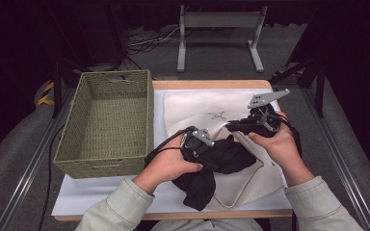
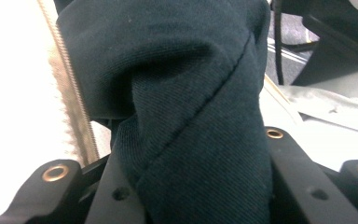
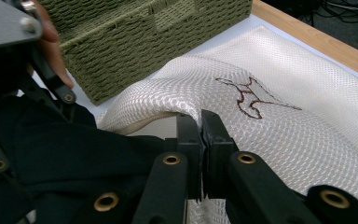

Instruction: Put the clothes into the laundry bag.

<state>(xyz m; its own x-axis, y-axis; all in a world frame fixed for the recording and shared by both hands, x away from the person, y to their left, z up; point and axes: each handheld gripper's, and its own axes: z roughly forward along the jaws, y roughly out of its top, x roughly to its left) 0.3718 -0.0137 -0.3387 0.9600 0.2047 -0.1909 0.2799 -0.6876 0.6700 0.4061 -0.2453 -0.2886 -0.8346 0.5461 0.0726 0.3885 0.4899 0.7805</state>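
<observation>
High view: white-topped table, grey floor; left gripper clamps black garment, right gripper pinches cream cloth.

Dark garment hides the left hand-held gripper's jaw tips, probably clamped.

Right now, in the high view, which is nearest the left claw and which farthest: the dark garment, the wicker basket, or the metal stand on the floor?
1. Dark garment, gripped in the left claw.
2. Wicker basket, to its left.
3. Metal stand, beyond the table.
</observation>
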